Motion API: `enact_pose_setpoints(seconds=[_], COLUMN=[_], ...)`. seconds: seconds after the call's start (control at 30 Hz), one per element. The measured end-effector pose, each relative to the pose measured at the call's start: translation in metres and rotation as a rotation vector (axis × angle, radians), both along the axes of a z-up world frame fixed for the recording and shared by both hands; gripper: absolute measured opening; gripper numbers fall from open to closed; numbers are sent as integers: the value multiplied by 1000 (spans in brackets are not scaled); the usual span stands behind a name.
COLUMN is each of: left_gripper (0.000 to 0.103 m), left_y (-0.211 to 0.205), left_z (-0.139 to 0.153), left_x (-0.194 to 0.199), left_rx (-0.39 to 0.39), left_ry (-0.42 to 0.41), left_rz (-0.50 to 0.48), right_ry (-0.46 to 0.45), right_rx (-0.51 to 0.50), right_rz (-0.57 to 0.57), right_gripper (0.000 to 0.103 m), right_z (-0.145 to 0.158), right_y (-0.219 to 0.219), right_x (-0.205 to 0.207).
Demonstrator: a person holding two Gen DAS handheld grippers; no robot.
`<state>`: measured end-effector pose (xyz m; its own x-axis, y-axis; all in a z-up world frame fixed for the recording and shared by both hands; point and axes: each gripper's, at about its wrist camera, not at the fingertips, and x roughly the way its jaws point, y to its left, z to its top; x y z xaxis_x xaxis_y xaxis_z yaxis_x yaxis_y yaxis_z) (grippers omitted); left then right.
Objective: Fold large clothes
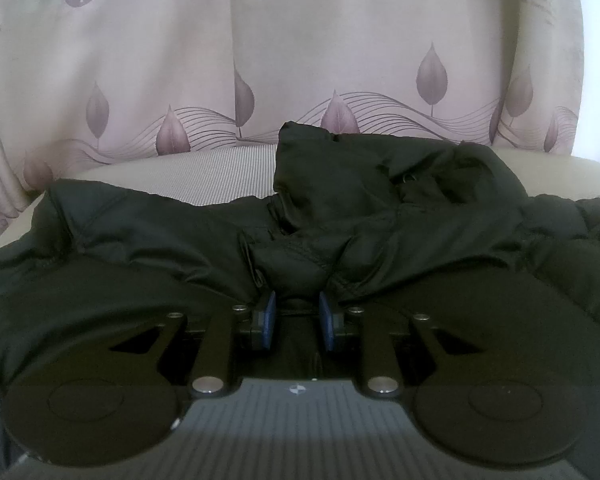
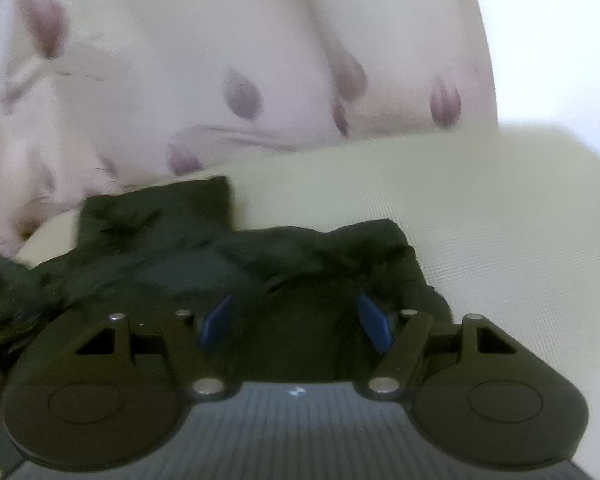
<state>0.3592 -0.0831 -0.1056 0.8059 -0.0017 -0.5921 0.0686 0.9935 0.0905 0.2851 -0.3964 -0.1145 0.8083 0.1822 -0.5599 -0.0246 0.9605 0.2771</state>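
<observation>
From the left wrist, the left tool [image 1: 297,320] angles downward, its blue pads clamped on a fold of the dark green padded jacket [image 1: 340,232], which lies lengthwise along the far edge of the cream cushioned surface [image 1: 204,176]. From the blurred right wrist view, the right tool [image 2: 298,320] stands apart over the jacket [image 2: 220,256], seemingly gripping nothing.

left gripper [image 1: 297,316] | fingers pinch dark jacket [image 1: 380,216] fold | cushion [image 1: 212,176]

Soft dim light; right wrist view motion-blurred, fisheye bending both edges.
</observation>
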Motion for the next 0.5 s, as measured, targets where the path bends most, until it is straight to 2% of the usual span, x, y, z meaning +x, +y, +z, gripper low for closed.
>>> enact_pose_setpoints(seconds=[0.1,0.17,0.23,0.27,0.33,0.37,0.4,0.5], left_gripper=[28,28,28,28,28,28,28,28], left_y=[1,1,1,2,5,6,8,6], left_z=[0,1,1,2,2,2,2,3], left_x=[-1,-2,-2,-2,-2,-2,-2,-1], left_rx=[-2,-4,-5,-9,-25,-34,-42,-33], left_ry=[-1,-1,-1,1,4,5,6,6], left_rz=[-1,-1,-2,-4,-10,-13,-13,-15], right_ry=[-48,-64,-52,-31,10,24,-7,15], right_rx=[-125,-237,-288,-267,-148,-74,-106,-109], right_rz=[37,51,42,28,2,-9,7,-1], right_gripper=[69,71,79,82,97,98,100,100], right_z=[-4,-17,-31,-40,-57,-68,-72,-69], right_y=[14,22,20,14,-6,-18,-16,-13], right_x=[-54,-86,-102,-106,-104,-102,-104,-102])
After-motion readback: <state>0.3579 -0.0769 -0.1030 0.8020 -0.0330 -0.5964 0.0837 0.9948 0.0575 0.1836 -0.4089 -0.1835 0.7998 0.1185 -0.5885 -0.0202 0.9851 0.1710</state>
